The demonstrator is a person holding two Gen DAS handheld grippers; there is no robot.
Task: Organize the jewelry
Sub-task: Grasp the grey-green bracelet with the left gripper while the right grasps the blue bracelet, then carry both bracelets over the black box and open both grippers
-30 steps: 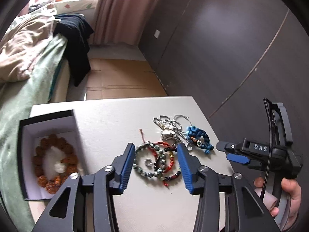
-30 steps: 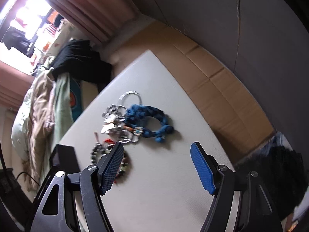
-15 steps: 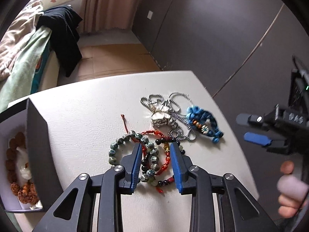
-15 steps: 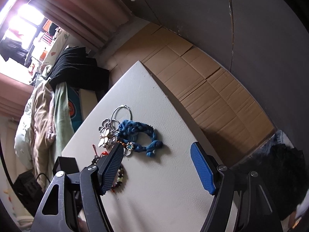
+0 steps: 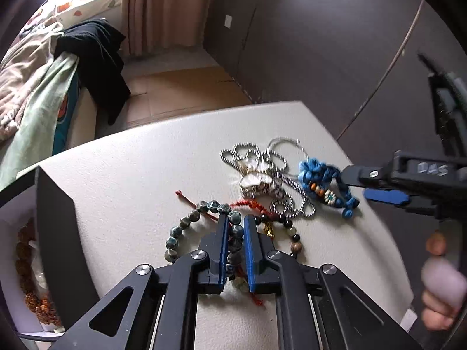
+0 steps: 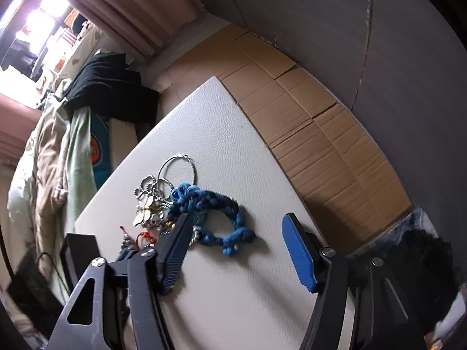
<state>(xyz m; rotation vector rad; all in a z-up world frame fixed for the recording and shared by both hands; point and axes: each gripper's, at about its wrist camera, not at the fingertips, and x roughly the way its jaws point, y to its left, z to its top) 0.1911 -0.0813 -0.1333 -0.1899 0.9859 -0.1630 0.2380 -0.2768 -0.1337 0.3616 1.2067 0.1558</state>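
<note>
Green bead bracelet (image 5: 186, 227): light, limp, beads slippery; my left gripper (image 5: 234, 227) pinches one strand. Blue braided bracelet (image 6: 216, 210): soft; my right gripper (image 6: 236, 242) gapes, narrowing.

Grey-green beaded bracelet (image 5: 186, 227), blue braided bracelet (image 6: 213, 213), silver chain (image 5: 280, 180), white tabletop (image 5: 140, 169)

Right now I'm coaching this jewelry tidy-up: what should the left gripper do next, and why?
Probably lift gently. The left gripper has just closed on the grey-green bead bracelet, but red cord and a dark bead strand lie tangled against it, so a slow rise toward the open box would show snags.
</note>
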